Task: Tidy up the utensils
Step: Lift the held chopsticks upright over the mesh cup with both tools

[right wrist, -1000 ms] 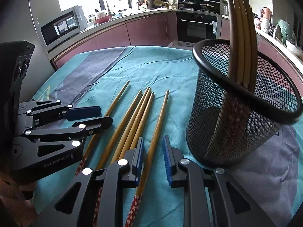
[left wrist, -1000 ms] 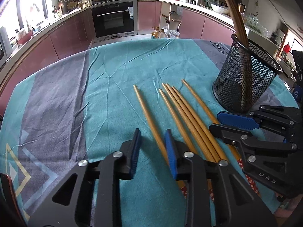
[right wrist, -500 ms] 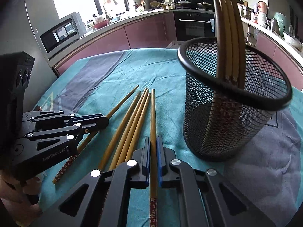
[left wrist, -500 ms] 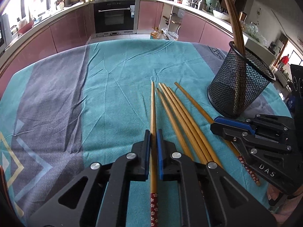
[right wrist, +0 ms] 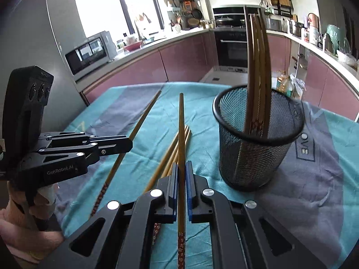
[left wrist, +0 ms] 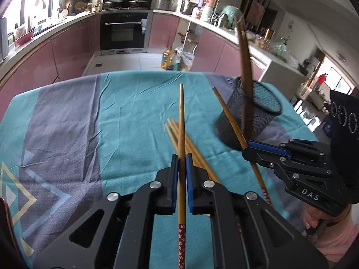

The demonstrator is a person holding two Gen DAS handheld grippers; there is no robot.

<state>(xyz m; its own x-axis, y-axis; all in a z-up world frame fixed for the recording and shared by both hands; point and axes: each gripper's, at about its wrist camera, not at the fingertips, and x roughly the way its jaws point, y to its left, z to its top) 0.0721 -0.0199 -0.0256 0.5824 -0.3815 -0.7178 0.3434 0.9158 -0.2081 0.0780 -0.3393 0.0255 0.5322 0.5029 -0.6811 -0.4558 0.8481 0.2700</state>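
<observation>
held chopsticks: you have one in each tool. Left chopstick (left wrist: pixel 182 121) runs straight out along the left gripper (left wrist: pixel 181 163); right chopstick (right wrist: pixel 181 134) does the same in the right gripper (right wrist: pixel 181 170). Both are lifted off the cloth, plain tips forward, red patterned ends back toward you.
jaws: both pairs pressed in, each pinching its own stick around mid-shaft.
target: mesh cup (right wrist: pixel 258 139) stands upright on the desk toward its far right edge, with several chopsticks (right wrist: pixel 258 67) already standing in it and leaning.
key relation: from the right jaws the cup lies forward and to the right, close by; from the left jaws it's further right, past the right tool. Your right hand looks nearer, so I'd drop that one first.
axis: each held stick lies near level, the cup mouth faces up, so you'd likely need to tip the stick toward vertical over the rim.
loose pile: three or so chopsticks (left wrist: pixel 179 134) lie on the cloth below and between the tools, long axes running away from you.
room: open space above the rim on the near side; the standing sticks take up the middle of the cup.
risk: the two held sticks sit close side by side and could cross; a rim knock might tip the light cup.
desk: teal and grey cloth (left wrist: pixel 125 116), left half bare.
</observation>
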